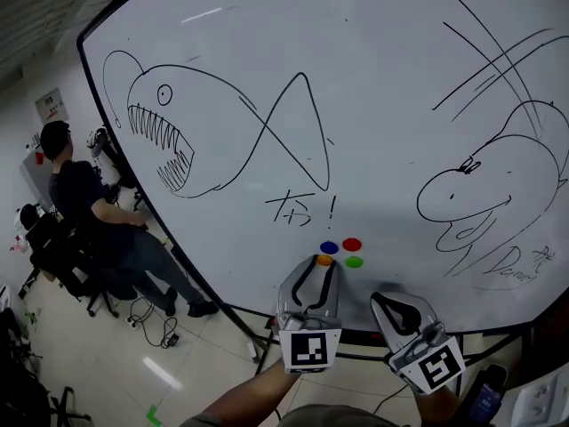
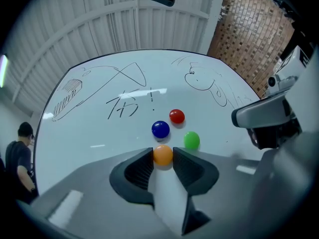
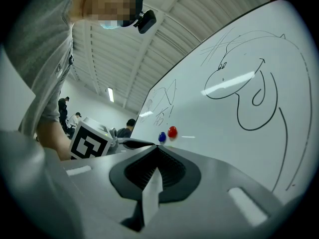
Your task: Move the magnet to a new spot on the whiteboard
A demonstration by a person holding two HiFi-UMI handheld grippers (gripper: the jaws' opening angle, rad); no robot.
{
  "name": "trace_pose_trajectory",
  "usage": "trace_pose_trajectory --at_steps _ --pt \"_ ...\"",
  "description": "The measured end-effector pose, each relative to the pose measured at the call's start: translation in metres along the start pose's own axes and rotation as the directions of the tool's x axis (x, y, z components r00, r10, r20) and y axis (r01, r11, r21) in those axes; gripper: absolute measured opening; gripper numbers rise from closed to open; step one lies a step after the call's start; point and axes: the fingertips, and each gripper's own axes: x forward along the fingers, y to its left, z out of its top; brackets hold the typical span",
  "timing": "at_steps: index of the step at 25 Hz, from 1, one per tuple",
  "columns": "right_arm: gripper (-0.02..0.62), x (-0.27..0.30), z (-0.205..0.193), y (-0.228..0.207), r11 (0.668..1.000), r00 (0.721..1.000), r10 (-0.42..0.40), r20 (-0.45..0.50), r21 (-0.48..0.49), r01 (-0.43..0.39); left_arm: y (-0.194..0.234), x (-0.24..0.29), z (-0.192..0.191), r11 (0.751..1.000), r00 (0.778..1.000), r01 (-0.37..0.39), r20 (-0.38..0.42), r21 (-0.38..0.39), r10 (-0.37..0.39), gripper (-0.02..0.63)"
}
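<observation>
The orange magnet (image 2: 163,154) is sitting low on the whiteboard (image 1: 373,132), blue magnet (image 2: 160,129) at its 12 o'clock, green magnet (image 2: 191,140) at 2; my left tongs (image 1: 323,263) are pinching it, for peeling free; my right tongs (image 3: 155,151) are hanging closed, empty, at 4 o'clock.

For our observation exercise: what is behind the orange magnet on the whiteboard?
Only the whiteboard shows behind it. The patch directly behind the orange magnet is covered by the magnet itself, and the left tool hides the board along its sides, its jaws closed on it.
</observation>
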Motion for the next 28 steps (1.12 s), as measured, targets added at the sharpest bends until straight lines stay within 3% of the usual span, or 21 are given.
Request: trace_pose_trajectory --at_steps 5,10,13,21,26,28 --pt "0.002 -0.001 0.000 0.003 0.996 0.998 0.061 0.013 -0.072 -0.059 0.011 -0.003 -0.007 0.999 0.999 -0.032 -0.030 -0.042 0.031 0.126" --pt "0.002 0.011 -0.003 0.016 0.991 0.994 0.104 0.020 -0.085 -0.102 0.030 -0.014 -0.001 0.999 0.999 -0.046 -0.020 -0.026 0.046 0.126" --pt "0.002 0.025 -0.002 0.028 0.994 0.994 0.104 0.025 -0.032 -0.103 0.049 -0.021 -0.009 0.997 0.997 -0.063 -0.035 -0.035 0.062 0.126" --pt "0.002 0.080 -0.005 0.079 0.991 0.991 0.132 0.024 0.016 -0.132 0.135 -0.044 -0.025 0.990 0.991 -0.129 -0.041 -0.061 0.126 0.126" --pt "0.002 0.120 -0.008 0.110 0.985 0.985 0.167 0.031 -0.038 -0.166 0.191 -0.055 -0.041 0.986 0.987 -0.155 -0.048 -0.057 0.153 0.126" --pt "0.002 0.137 -0.009 0.123 0.986 0.986 0.166 0.032 -0.009 -0.166 0.211 -0.059 -0.046 0.986 0.987 -0.158 -0.048 -0.060 0.156 0.126"
